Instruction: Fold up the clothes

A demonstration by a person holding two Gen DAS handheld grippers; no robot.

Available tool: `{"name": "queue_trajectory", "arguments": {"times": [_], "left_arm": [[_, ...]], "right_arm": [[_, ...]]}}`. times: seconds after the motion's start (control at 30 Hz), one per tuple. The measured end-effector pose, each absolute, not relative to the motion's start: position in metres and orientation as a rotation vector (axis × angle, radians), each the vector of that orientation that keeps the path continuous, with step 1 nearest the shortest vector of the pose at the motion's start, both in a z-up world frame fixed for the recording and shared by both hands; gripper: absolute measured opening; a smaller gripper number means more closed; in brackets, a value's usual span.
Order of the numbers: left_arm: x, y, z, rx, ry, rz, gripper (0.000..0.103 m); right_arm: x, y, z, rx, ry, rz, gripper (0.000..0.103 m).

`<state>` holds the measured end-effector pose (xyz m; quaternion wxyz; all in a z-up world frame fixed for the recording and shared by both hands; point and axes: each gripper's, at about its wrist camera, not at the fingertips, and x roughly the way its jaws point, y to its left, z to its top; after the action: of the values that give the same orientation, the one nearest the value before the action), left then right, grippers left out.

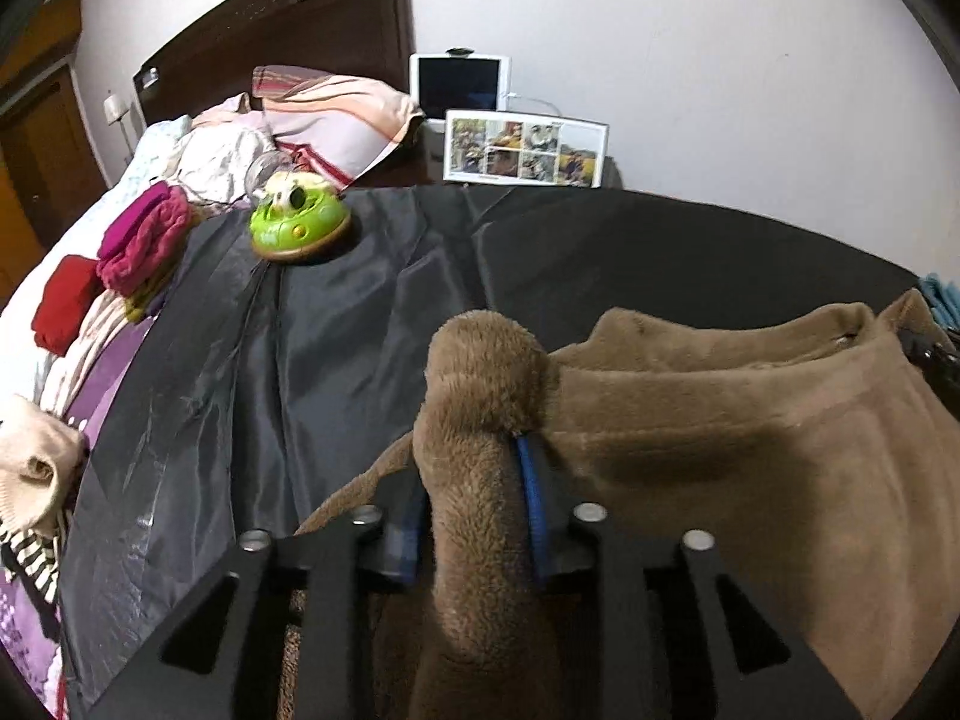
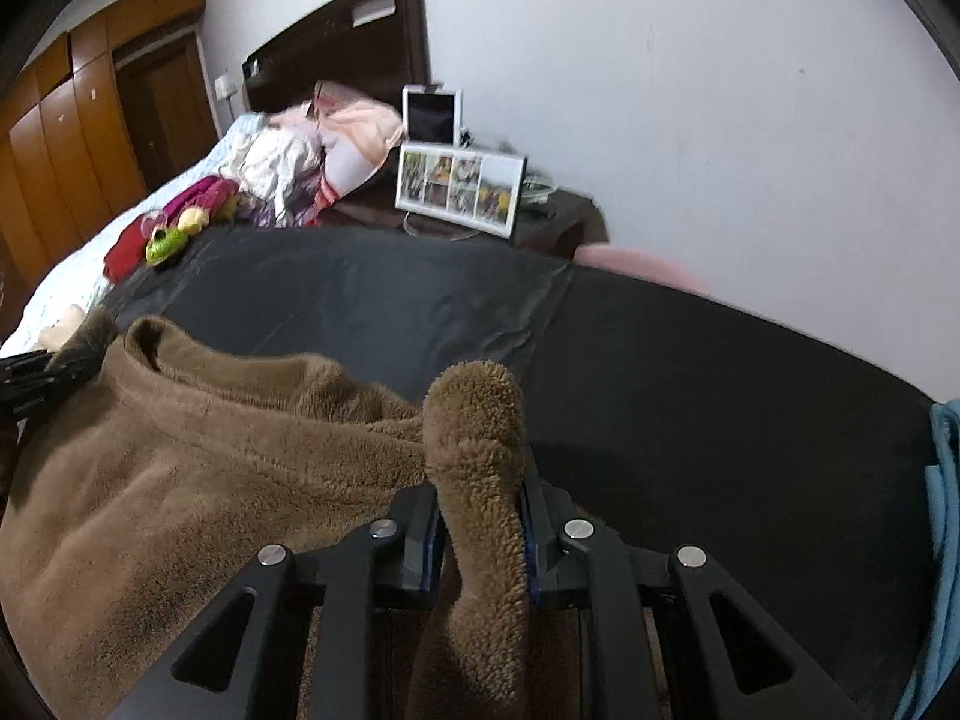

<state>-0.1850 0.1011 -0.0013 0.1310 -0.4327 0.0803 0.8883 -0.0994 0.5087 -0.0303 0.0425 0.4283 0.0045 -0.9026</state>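
A brown fleece garment [image 1: 738,420] lies on a black sheet [image 1: 336,348] over the bed. My left gripper [image 1: 477,498] is shut on a bunched fold at the garment's left side. My right gripper [image 2: 480,504] is shut on a bunched fold at the same garment's [image 2: 180,462] right side. The collar opening [image 2: 198,354] faces away from me. The left gripper also shows at the far left edge of the right wrist view [image 2: 30,384]. The fingertips are hidden by the fleece.
A green toy [image 1: 300,222] sits on the black sheet at the back left. Folded pink [image 1: 144,240] and red [image 1: 63,303] clothes lie on the bed to the left. A photo frame [image 1: 525,147] and tablet [image 1: 459,87] stand by the wall. Blue cloth [image 2: 942,510] lies at the right.
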Motion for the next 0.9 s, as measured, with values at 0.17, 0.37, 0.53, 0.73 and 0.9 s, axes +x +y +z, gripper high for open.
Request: {"name": "queue_trajectory", "arguments": {"times": [0.17,0.37,0.53,0.73,0.9], "left_arm": [[-0.185,0.109,-0.005,-1.268,0.325,2.614,0.05],[-0.187,0.089,0.01,-1.323,0.248,2.671,0.083],[-0.163,0.067,0.05,-1.239,0.08,2.722,0.083],[-0.107,0.101,0.075,-1.124,0.102,2.593,0.084],[-0.069,0.147,0.071,-1.076,0.136,2.476,0.086]], "right_arm": [[-0.098,0.515,-0.036,1.352,-0.018,-2.814,0.076],[-0.072,0.522,-0.008,1.224,-0.055,-2.899,0.077],[-0.029,0.517,0.027,1.069,-0.077,-2.939,0.08],[0.012,0.49,0.033,1.031,-0.076,-2.882,0.082],[0.038,0.469,0.02,1.05,-0.039,-2.859,0.082]]}}
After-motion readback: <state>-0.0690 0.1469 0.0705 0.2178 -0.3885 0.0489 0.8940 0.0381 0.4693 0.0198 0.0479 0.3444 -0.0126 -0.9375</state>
